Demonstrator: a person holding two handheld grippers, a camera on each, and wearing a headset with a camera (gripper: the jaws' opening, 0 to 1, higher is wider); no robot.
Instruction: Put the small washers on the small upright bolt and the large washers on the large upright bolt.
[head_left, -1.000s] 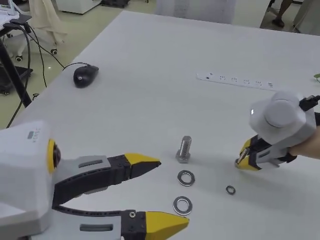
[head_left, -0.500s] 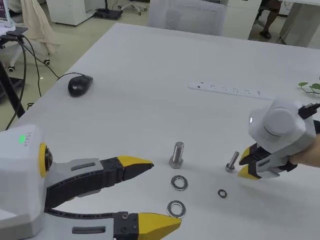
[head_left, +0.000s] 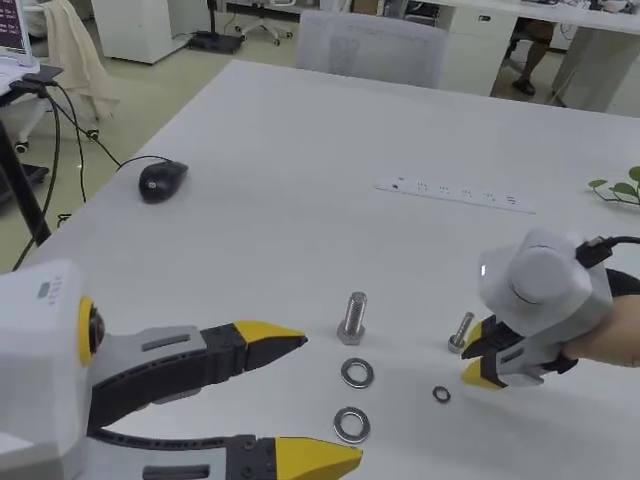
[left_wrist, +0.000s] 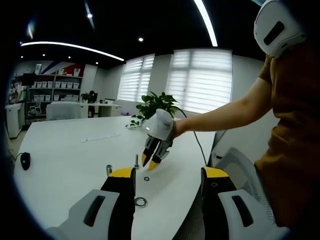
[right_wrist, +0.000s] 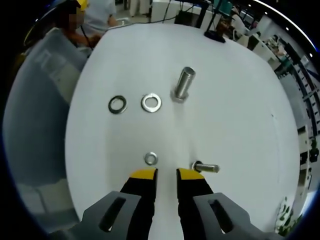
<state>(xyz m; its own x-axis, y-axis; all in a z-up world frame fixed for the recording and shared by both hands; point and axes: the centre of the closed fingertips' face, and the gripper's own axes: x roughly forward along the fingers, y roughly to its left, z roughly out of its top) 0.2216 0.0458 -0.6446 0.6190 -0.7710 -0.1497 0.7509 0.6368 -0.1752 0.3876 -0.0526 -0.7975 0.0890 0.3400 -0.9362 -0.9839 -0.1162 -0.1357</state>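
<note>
Both bolts stand head-down on the table (head_left: 300, 150) with their shanks up, so the washers can drop over them. The large bolt (head_left: 352, 318) is in the middle and the small bolt (head_left: 461, 331) to its right. No washer is on either bolt yet. Two large washers (head_left: 357, 373) lie flat just near of the large bolt, and one small washer (head_left: 441, 394) lies near the small bolt.

The left gripper (head_left: 300, 400) hangs with its jaws wide apart and empty. It is low on the near left and aimed toward the large washers, probably ready for one. The right gripper (head_left: 475, 357) sits just beside the small bolt, tips tilted down.

The head view hides the right gripper's jaw gap behind its housing. The right gripper view shows the jaws a narrow slit apart and holding nothing, with the small washer just ahead of the left tip. From this steep angle I can't be sure the tips clear the table. The left gripper view adds the person's arm (left_wrist: 225, 112) reaching in.
</note>
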